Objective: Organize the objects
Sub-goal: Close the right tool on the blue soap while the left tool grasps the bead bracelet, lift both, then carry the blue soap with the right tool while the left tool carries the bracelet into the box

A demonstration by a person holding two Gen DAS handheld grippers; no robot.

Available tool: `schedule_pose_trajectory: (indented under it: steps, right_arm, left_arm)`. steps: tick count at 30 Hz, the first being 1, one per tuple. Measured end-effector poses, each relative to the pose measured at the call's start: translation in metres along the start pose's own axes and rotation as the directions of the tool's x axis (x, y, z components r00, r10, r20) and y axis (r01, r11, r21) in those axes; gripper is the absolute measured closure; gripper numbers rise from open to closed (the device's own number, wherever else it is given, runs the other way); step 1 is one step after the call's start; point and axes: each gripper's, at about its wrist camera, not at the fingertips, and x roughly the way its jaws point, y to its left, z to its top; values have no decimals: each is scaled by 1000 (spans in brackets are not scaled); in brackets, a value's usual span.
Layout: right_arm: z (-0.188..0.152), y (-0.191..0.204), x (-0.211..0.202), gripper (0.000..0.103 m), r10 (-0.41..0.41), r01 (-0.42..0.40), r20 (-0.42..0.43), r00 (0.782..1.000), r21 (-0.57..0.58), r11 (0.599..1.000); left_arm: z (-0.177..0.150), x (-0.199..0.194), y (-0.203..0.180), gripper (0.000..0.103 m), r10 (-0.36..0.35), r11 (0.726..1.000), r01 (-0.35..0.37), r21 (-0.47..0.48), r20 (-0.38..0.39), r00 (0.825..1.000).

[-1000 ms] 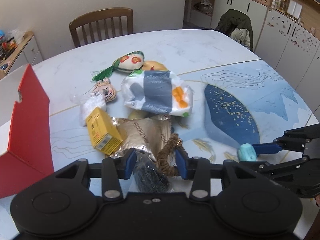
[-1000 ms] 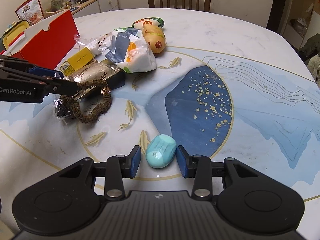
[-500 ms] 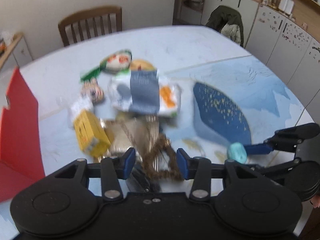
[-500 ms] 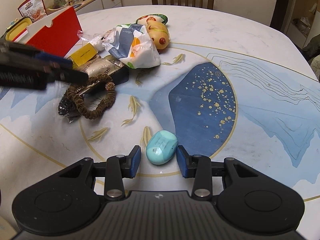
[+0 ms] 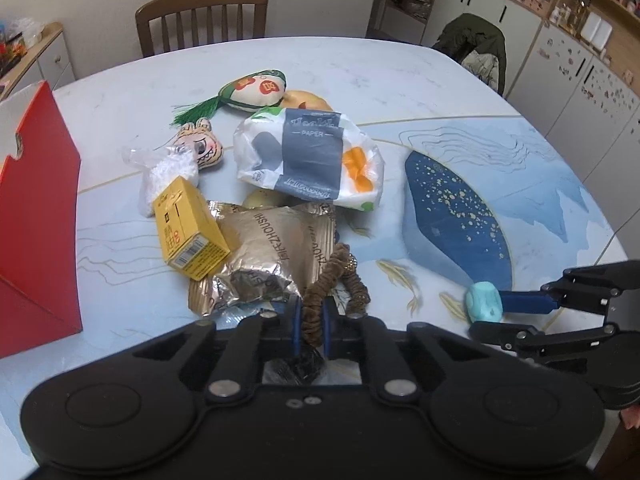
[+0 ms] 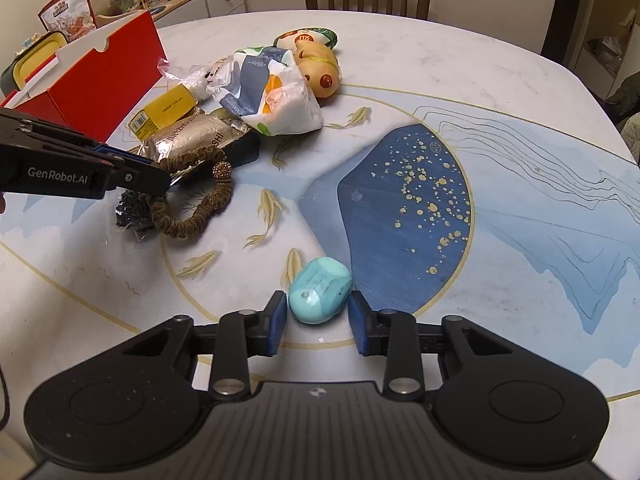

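Note:
My left gripper (image 5: 311,322) is shut on a brown hair scrunchie (image 5: 336,280), pinching its near side; the scrunchie also shows in the right wrist view (image 6: 192,196) with a gold bead, its far part lying on the table. My right gripper (image 6: 318,314) is open around a turquoise egg-shaped object (image 6: 320,296) that rests on the table; there are small gaps to both pads. In the left wrist view the right gripper (image 5: 486,312) sits at the right with the turquoise object (image 5: 482,307) at its tips.
A red box (image 5: 36,216) stands open at the left. A pile holds a yellow carton (image 5: 188,228), a foil snack pack (image 5: 272,256), a tissue pack (image 5: 312,156), plush toys (image 5: 256,88) and a black crinkly packet (image 6: 130,210). A chair (image 5: 200,16) stands behind the table.
My left gripper has closed on the scrunchie and pinched its near side. The right gripper has stayed open around the turquoise object.

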Motion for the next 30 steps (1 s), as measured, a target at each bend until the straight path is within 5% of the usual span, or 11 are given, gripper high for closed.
schedule_pose_trajectory:
  steps: [16, 30]
  right_arm:
    - [12, 10, -32, 72, 6, -5, 80, 997, -9, 1000]
    - [74, 64, -70, 72, 10, -3, 184, 983, -35, 999]
  left_arm:
    - [-2, -46, 11, 97, -56, 995, 65, -78, 103, 993]
    - [7, -120, 82, 97, -42, 996, 57, -75, 186, 982]
